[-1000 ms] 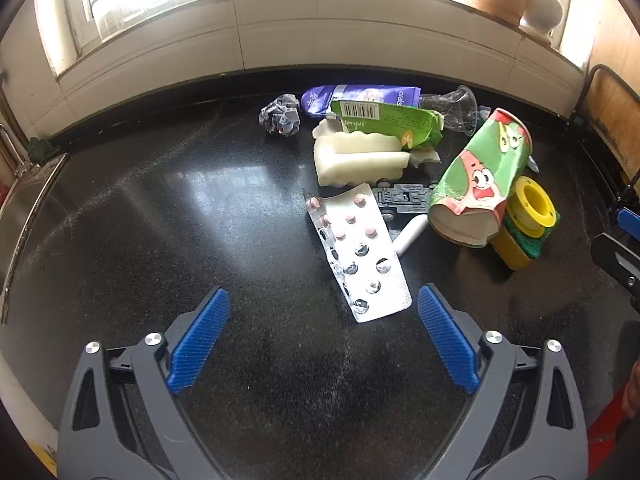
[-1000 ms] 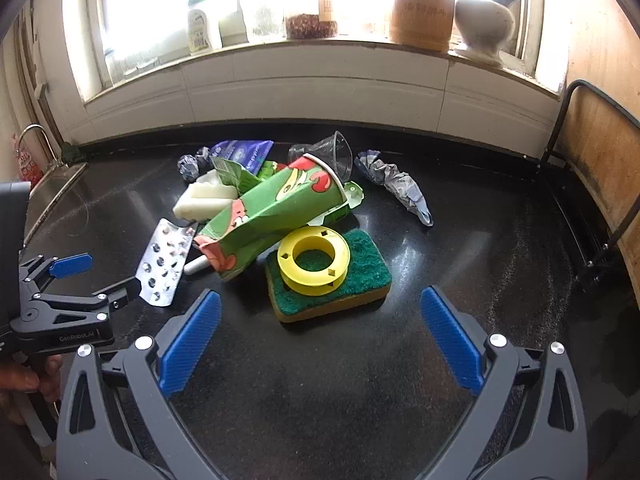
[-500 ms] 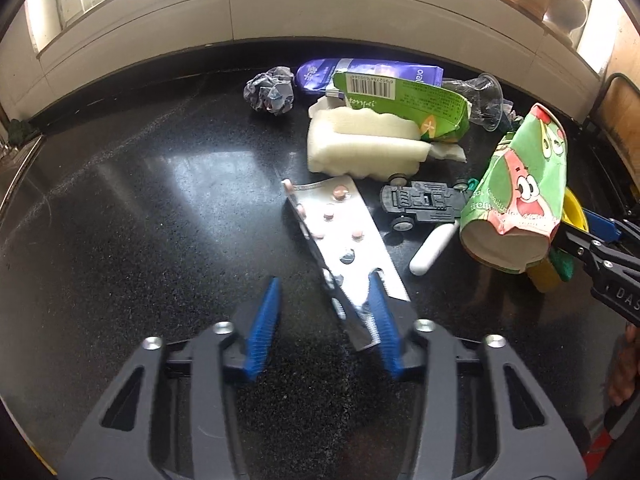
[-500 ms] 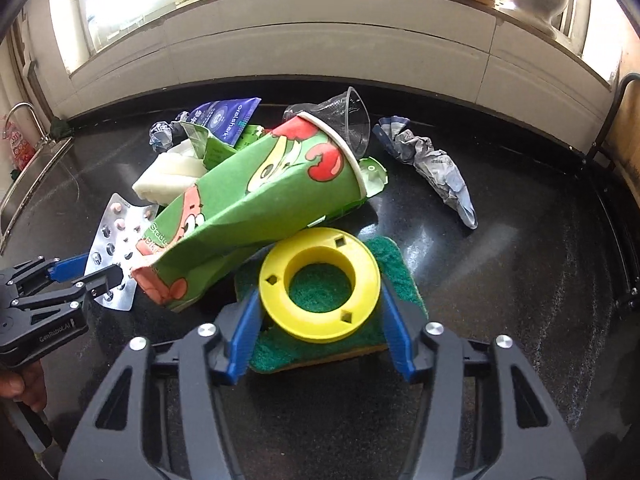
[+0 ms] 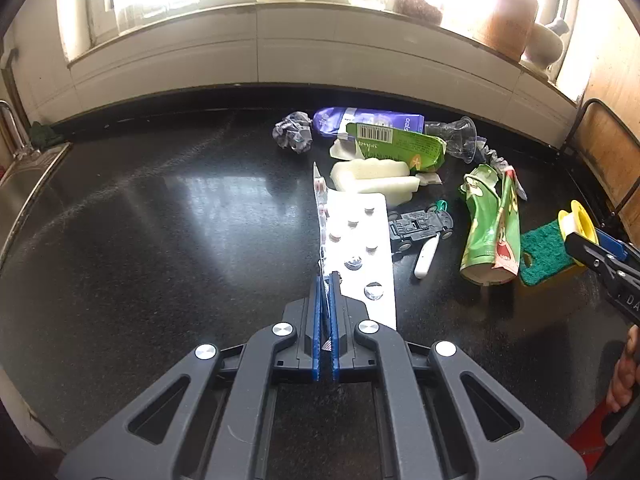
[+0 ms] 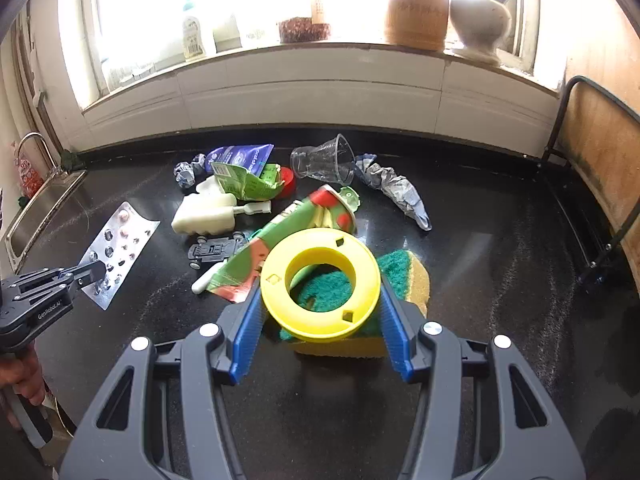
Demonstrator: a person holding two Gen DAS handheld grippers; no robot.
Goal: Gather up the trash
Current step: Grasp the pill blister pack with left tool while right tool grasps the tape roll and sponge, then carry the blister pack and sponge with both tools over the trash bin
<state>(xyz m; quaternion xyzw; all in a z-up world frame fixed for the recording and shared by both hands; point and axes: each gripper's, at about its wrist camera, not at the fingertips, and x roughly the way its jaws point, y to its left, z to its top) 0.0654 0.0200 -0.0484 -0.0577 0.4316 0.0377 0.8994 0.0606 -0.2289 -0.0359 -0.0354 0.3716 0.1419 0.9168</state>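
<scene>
My left gripper is shut on the near end of a silver blister pack, which it holds off the black counter, tilted on edge. The right wrist view shows that gripper and the blister pack at the left. My right gripper is shut on a yellow plastic ring, one blue pad on each side. Under the ring lies a green and yellow sponge, tipped up; I cannot tell if the pads grip it too. A crushed green cartoon cup lies just behind.
More litter lies on the counter: a white foam piece, toy car chassis, white tube, green packet, purple wrapper, crumpled paper, clear cup. Sink at left, metal rack at right.
Both grippers went from wide open to shut. The left closed on the blister pack and raised it on edge. The right closed on the yellow ring, and the sponge tipped up.
</scene>
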